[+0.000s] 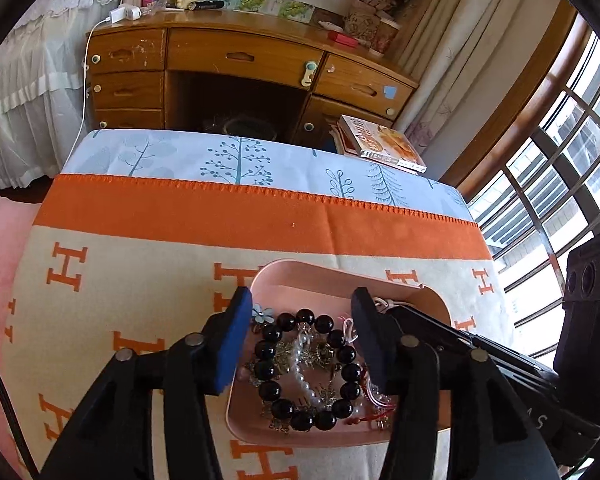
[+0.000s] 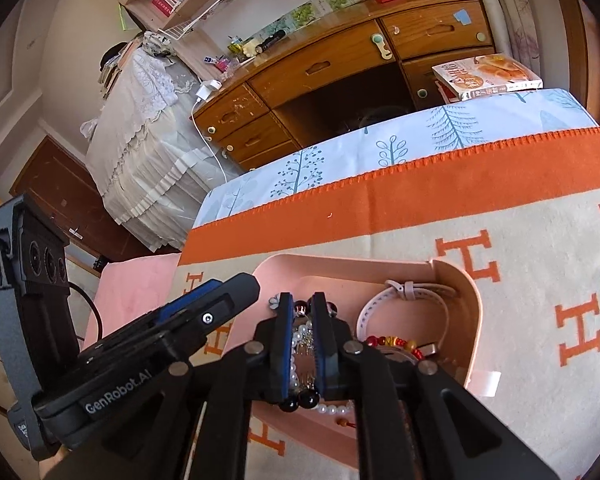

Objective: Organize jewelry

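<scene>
a: left tool [image 1: 300, 344]: what state, and where?

b: jaws spread wide, holding nothing. it hangs over the pink tray [image 1: 340, 276], one blue-padded finger [image 1: 236, 344] above the tray's left rim, the other inside the tray toward its right side.

a: what lies between those fingers?

b: the black bead bracelet [image 1: 306, 368], a full ring lying flat on the tray floor. inside and under the ring sit a white pearl strand [image 1: 304, 380] and tangled silver-toned pieces too small to tell apart. a pale blue flower charm [image 1: 263, 314] lies just beside the left finger's tip.

a: right tool [image 2: 302, 344]?

b: jaws narrow, nearly closed, reaching down into the same tray [image 2: 340, 264]. pearls [image 2: 300, 336] and a shiny metallic piece show in the slot between the pads; whether they are actually pinched cannot be told. two black beads [image 2: 300, 400] sit just below the fingers, nearer the camera.

a: to the right of the right tool?

b: a separate compartment behind a low divider, holding a white strap watch [image 2: 404, 292] and a red-and-yellow bead string [image 2: 396, 344].

a: how do the two tools stand to each other?

b: the left tool's body appears just left of the right tool, both over the tray.

a: support surface?

b: the tray rests on a cream blanket with orange letters [image 2: 520, 280] spread over the table.
</scene>
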